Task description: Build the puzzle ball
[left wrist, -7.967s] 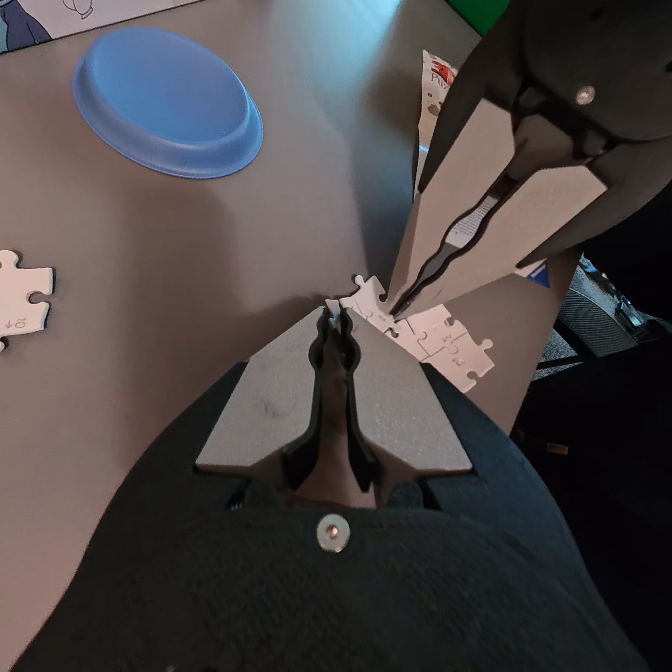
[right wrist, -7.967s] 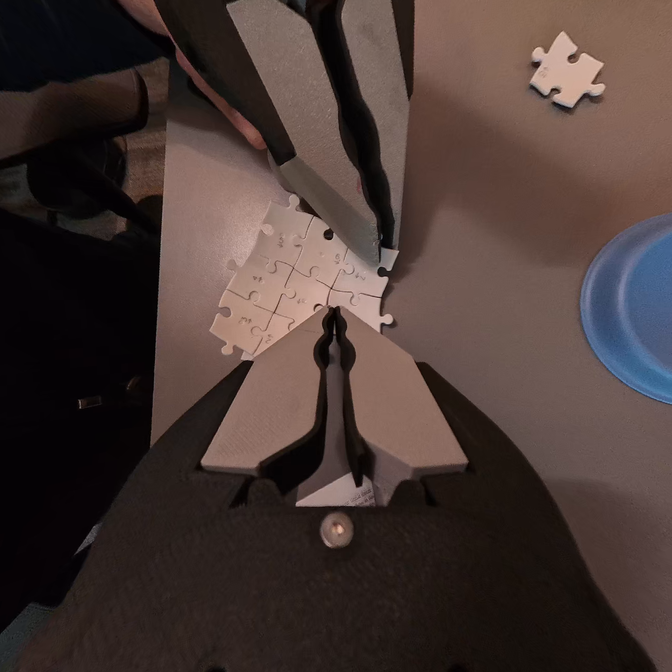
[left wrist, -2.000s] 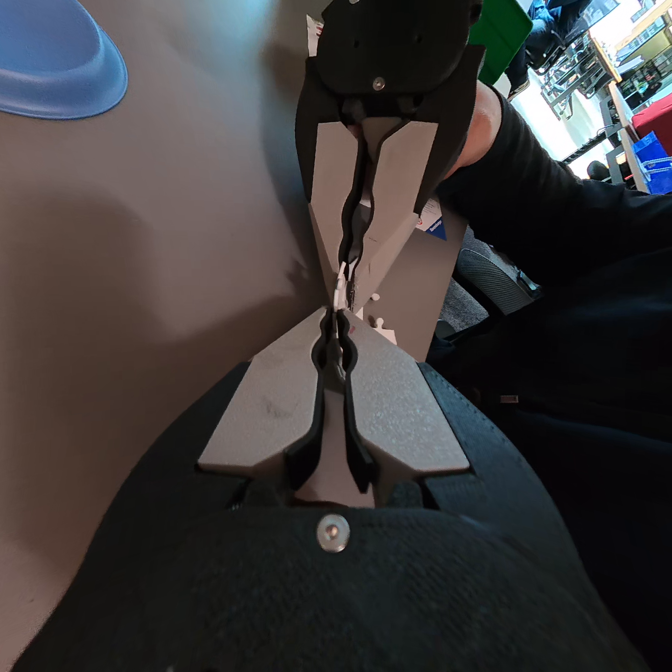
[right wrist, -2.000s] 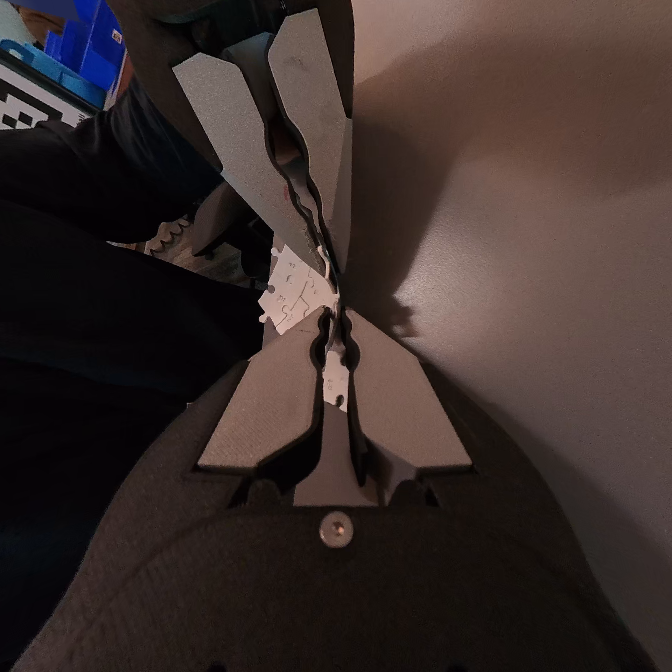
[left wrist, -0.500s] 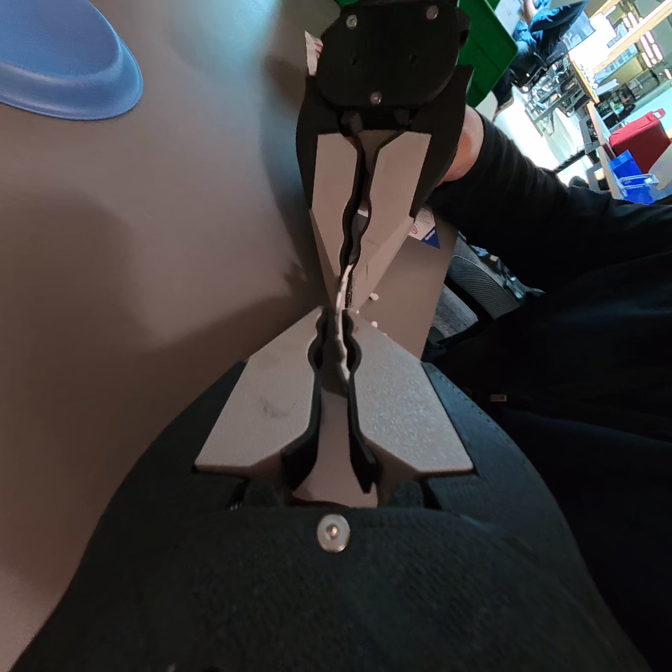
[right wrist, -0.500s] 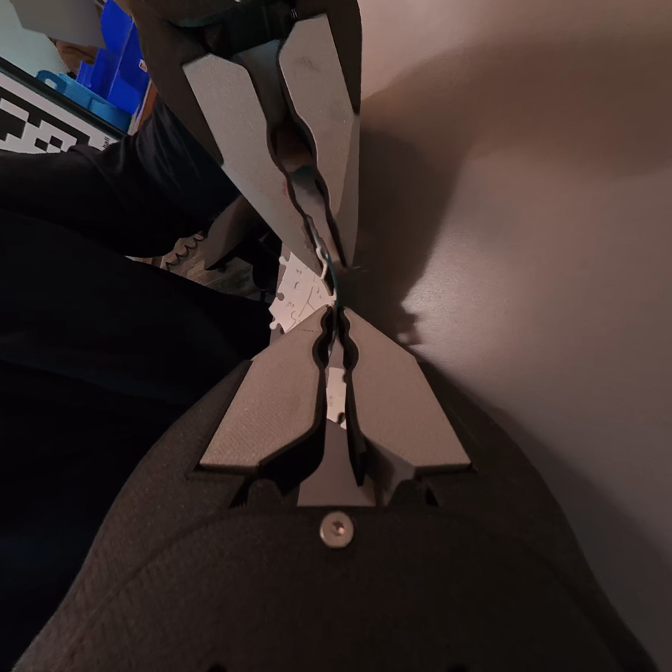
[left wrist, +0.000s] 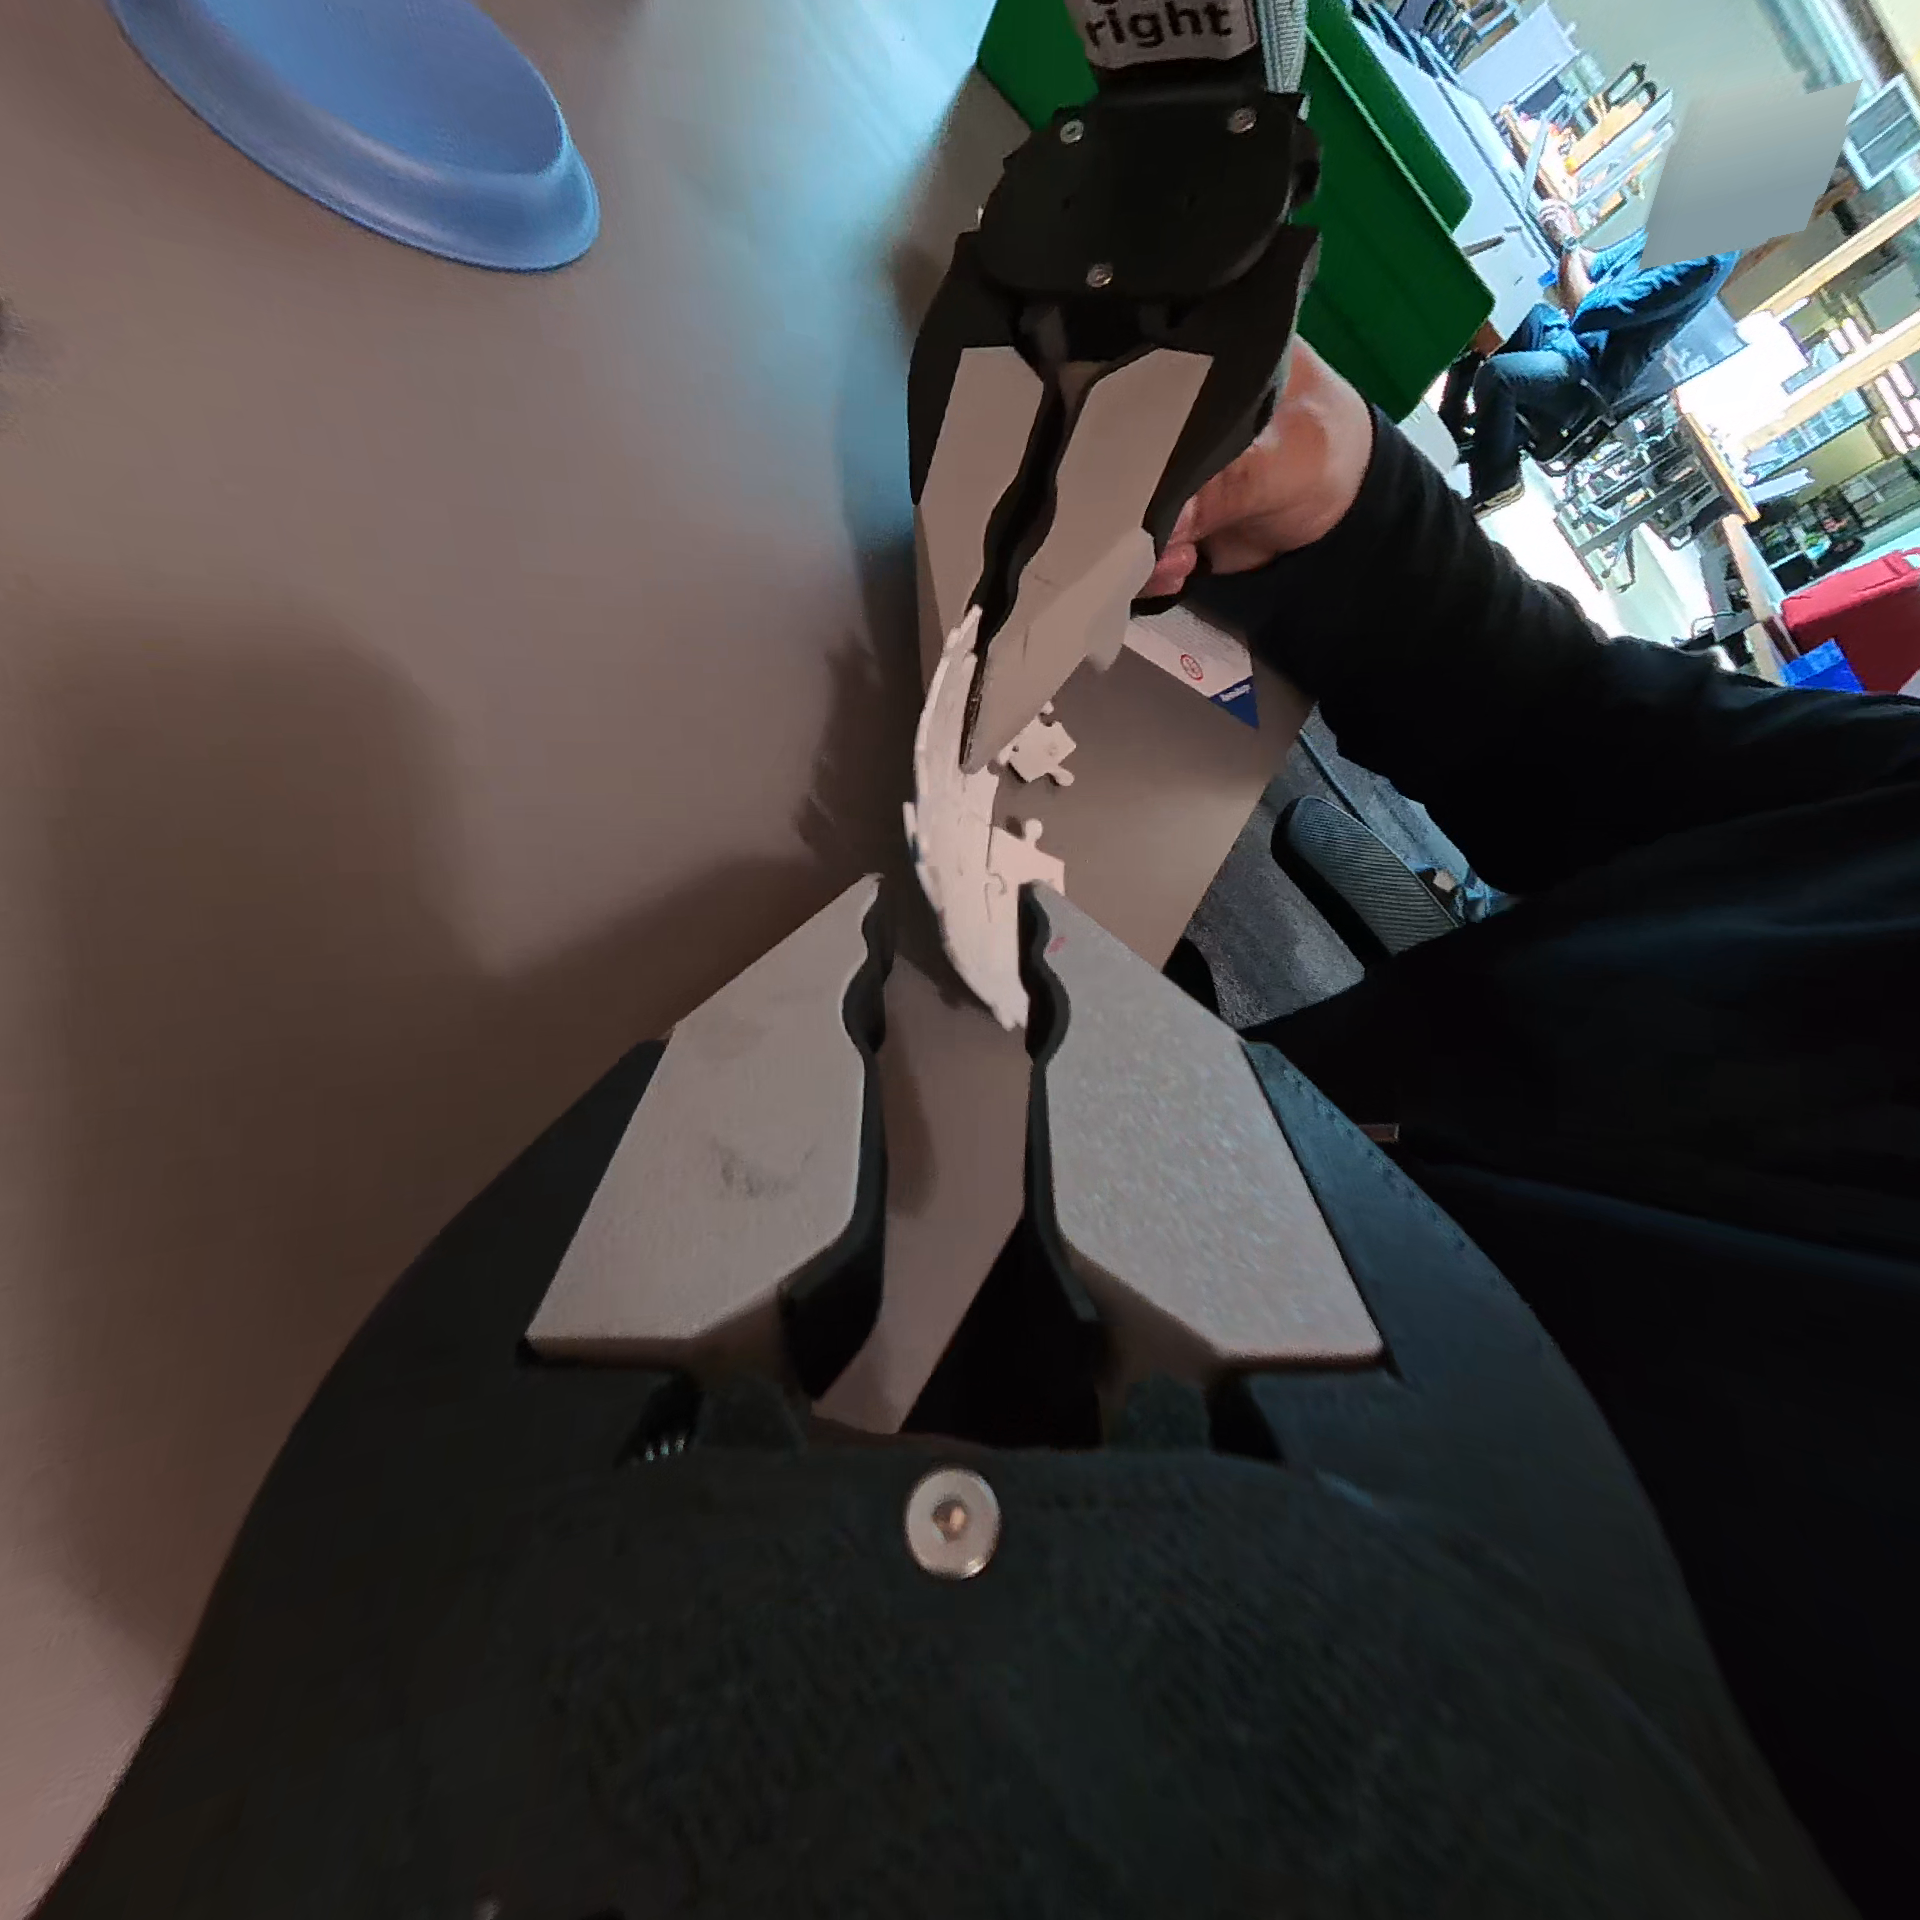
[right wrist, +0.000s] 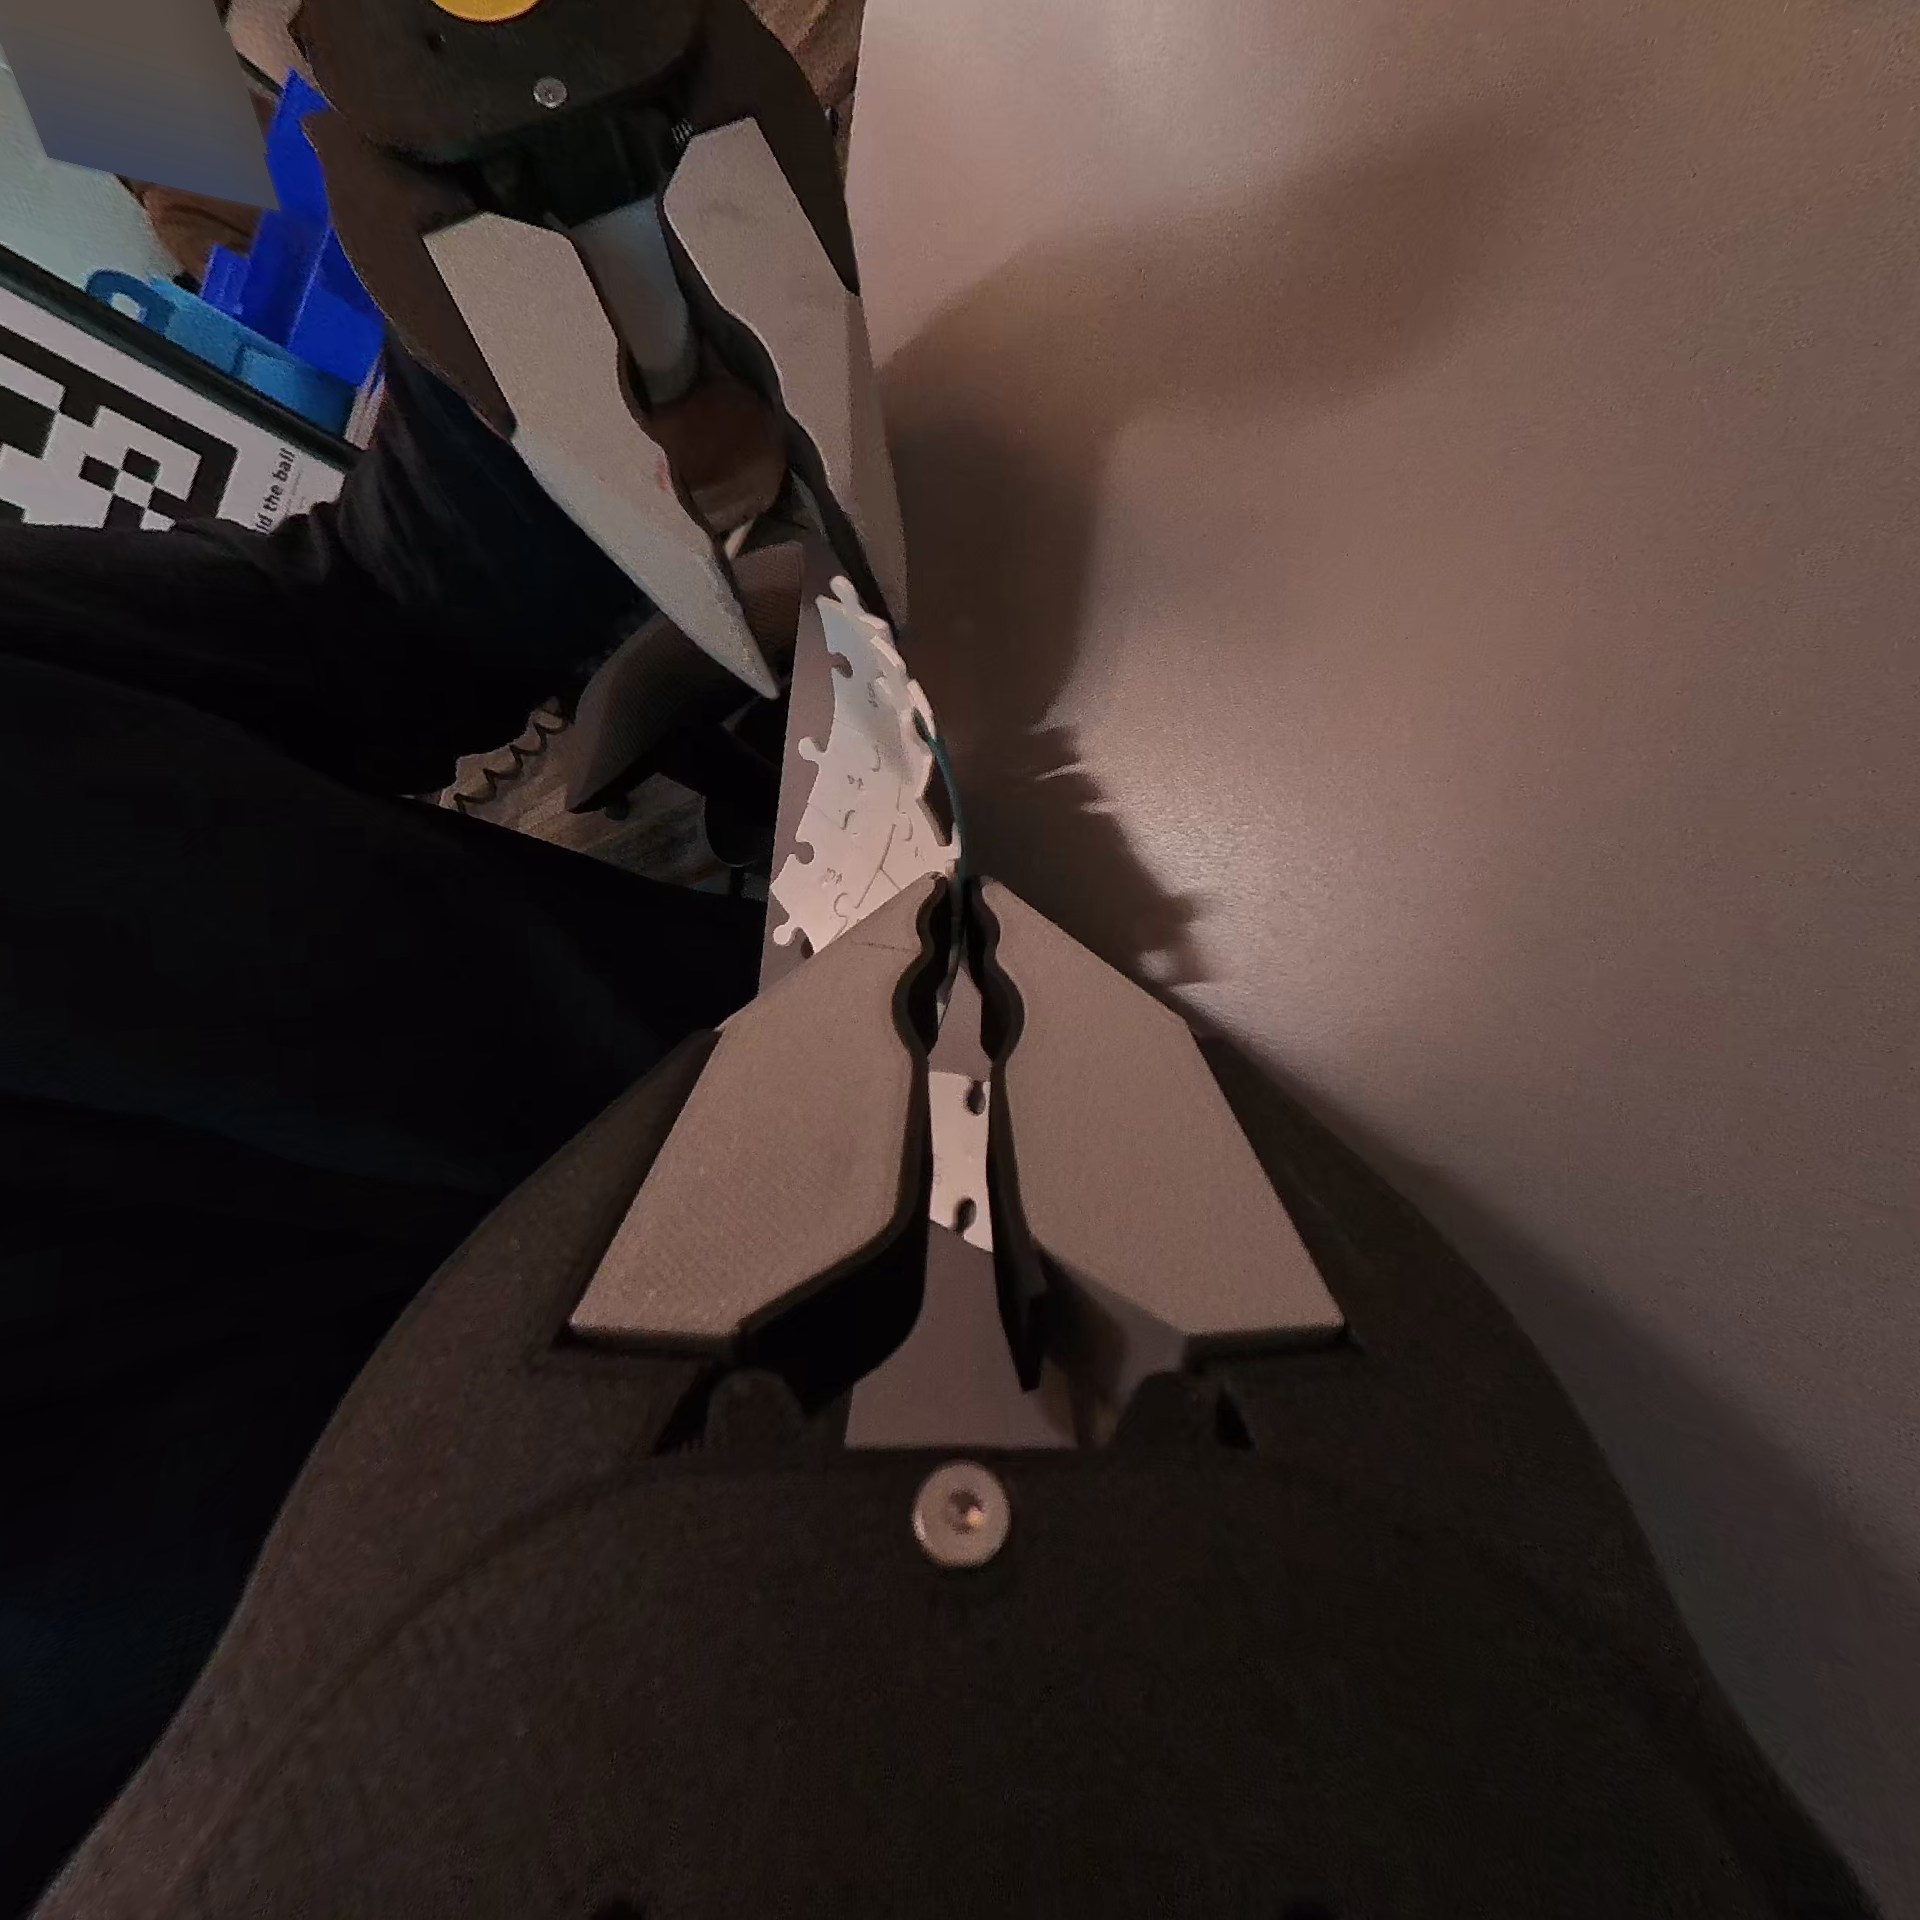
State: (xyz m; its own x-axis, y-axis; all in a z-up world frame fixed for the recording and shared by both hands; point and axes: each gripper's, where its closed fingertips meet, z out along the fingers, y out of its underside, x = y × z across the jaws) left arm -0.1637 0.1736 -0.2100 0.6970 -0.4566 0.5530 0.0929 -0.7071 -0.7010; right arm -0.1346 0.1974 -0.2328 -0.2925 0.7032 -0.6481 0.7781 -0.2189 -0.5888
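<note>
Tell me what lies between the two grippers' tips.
The curved white puzzle panel spans it, from right gripper to left gripper, in both views.

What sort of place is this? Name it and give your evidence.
Probably an open workshop or lab office: beyond the grey table stand a green crate, desks and chairs with a seated person, and blue bins.

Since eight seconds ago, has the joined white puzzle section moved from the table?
Yes. The puzzle section is now lifted on edge above the grey table, with the right gripper shut on it; the left gripper is open around its lower end.
</note>
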